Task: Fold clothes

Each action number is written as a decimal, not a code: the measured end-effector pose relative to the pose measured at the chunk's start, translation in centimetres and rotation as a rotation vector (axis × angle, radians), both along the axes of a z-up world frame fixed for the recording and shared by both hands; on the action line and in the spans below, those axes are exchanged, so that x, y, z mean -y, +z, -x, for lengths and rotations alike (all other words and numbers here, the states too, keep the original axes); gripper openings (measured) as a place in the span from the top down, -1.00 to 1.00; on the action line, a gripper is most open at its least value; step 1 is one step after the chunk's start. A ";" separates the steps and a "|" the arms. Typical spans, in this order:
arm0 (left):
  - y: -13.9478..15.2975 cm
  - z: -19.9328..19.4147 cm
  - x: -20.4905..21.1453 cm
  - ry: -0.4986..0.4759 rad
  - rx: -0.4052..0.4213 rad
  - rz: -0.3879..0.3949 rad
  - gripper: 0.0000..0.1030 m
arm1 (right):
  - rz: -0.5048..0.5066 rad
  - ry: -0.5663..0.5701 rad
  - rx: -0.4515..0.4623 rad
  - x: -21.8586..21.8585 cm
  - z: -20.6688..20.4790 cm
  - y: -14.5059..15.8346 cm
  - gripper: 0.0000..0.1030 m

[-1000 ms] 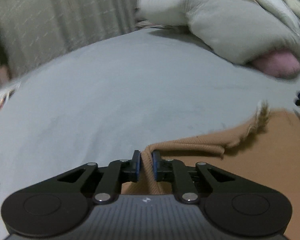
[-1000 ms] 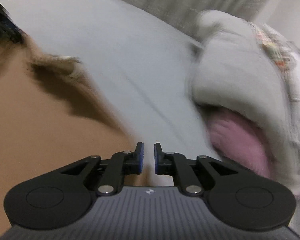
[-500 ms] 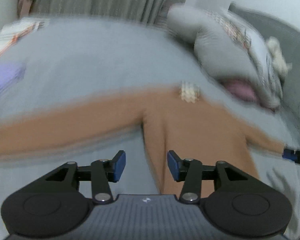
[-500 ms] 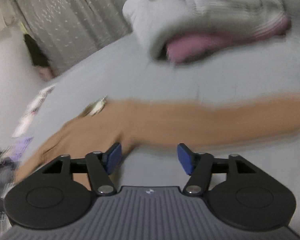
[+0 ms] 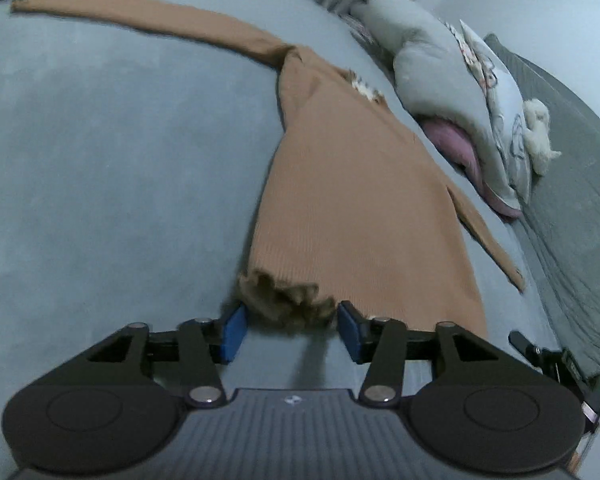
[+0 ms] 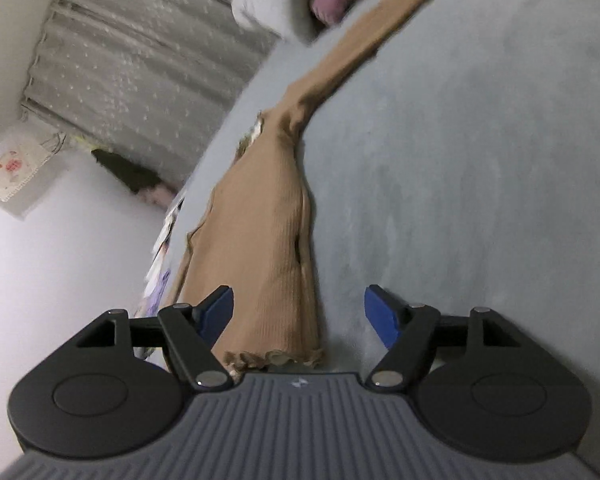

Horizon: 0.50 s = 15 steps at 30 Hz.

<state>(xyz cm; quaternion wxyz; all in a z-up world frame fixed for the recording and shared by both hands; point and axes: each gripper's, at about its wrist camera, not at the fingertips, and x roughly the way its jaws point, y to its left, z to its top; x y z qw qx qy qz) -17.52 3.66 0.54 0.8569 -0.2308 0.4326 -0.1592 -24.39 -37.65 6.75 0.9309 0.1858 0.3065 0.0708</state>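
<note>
Both hand-held grippers hung spread wide over a brown sweater laid flat on a bed.

The left hand-held gripper (image 5: 288, 332) stood wide, empty, its blue pads flanking the frilled hem of the brown sweater (image 5: 352, 200). The right hand-held gripper (image 6: 299, 312) also gaped wide and empty above the same hem. The sweater lay spread on the grey-blue bed (image 5: 120, 168), sleeves stretched outward. Beyond it sat a bundled grey duvet (image 5: 452, 80) with a pink lining, then a grey curtain (image 6: 140, 60) and a white wall (image 6: 60, 260).
</note>
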 end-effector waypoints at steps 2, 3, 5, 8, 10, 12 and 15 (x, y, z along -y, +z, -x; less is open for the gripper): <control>0.2 -0.6 1.3 0.040 0.004 -0.007 0.78 | 0.058 0.013 0.021 -1.1 0.4 1.0 0.29; 0.4 -0.7 1.7 0.055 0.008 -0.011 0.81 | 0.086 0.019 0.031 -1.7 0.7 1.4 0.83; 1.7 0.2 1.4 0.106 0.049 -0.002 0.84 | 0.144 0.031 0.052 -2.8 1.1 2.4 0.84; 5.0 1.9 -0.1 0.127 0.138 0.015 0.87 | 0.231 0.050 0.083 -4.6 1.7 3.8 0.85; 8.4 3.2 -0.9 0.102 0.216 -0.008 0.87 | 0.288 0.063 0.103 -5.7 2.2 4.8 0.85; 11.2 4.3 -0.9 0.060 0.267 -0.052 0.86 | 0.346 0.075 0.124 -6.8 2.6 5.8 0.84; 13.8 5.9 -0.3 -0.003 0.288 -0.146 0.84 | 0.432 0.094 0.155 -8.5 3.3 7.2 0.83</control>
